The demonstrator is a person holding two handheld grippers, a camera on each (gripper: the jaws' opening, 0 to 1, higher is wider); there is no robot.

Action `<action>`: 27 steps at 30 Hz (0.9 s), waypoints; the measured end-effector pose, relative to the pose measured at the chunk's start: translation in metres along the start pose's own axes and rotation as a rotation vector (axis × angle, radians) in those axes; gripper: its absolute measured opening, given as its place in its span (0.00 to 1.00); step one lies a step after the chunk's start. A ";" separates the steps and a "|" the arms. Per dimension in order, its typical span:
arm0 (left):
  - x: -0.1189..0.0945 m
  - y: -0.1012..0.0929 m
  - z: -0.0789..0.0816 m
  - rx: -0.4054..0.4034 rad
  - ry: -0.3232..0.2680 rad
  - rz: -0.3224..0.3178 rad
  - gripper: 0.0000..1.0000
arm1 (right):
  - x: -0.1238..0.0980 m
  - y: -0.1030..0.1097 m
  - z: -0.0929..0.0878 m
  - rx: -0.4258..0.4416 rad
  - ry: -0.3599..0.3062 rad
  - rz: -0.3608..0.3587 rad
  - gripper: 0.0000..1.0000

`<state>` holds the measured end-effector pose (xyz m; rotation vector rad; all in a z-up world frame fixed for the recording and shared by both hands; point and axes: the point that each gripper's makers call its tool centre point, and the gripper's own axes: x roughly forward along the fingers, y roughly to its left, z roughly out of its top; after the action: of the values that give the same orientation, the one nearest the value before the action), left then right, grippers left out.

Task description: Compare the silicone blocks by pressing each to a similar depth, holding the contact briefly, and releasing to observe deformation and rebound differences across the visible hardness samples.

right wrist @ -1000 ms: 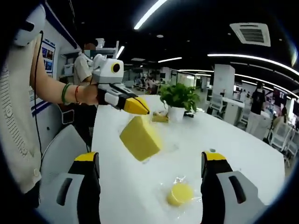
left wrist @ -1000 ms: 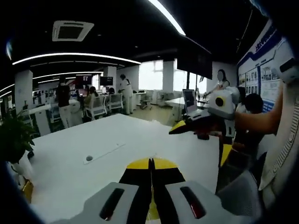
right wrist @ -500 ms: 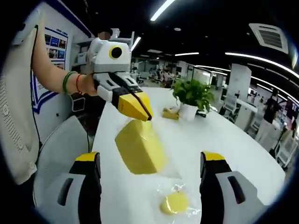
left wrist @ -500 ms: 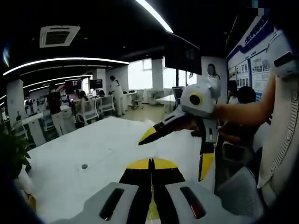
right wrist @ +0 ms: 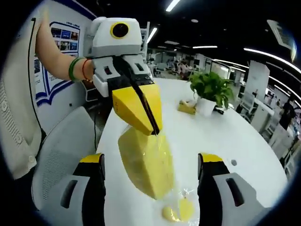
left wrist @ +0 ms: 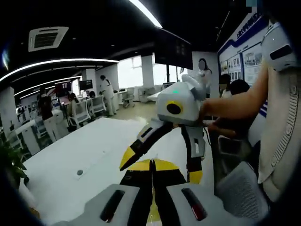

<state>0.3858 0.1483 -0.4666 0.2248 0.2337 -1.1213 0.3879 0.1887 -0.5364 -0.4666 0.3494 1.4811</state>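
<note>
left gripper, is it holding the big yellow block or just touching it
Not holding. In the right gripper view the left gripper has its jaws shut together, tip pressing on the block's top edge. The right gripper is open, nothing between its jaws.

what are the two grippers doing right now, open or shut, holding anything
Left gripper: shut, holding nothing, its tip at the top of the large yellow block.
Right gripper: open, nothing gripped, its jaws wide on either side of that block.
</note>
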 end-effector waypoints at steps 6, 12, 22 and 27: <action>0.003 -0.005 0.006 0.035 -0.005 -0.038 0.00 | 0.011 0.003 -0.007 0.033 0.052 0.049 0.71; 0.002 -0.009 0.014 0.053 -0.028 -0.075 0.00 | 0.015 0.008 -0.010 0.030 0.065 0.102 0.61; -0.003 -0.011 0.021 0.074 -0.057 -0.092 0.00 | 0.017 0.016 -0.010 0.053 0.055 0.136 0.46; -0.003 -0.014 0.021 0.086 -0.061 -0.101 0.00 | 0.018 0.019 -0.009 0.068 0.052 0.144 0.42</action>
<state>0.3733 0.1387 -0.4462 0.2564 0.1439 -1.2382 0.3707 0.2002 -0.5548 -0.4335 0.4810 1.5930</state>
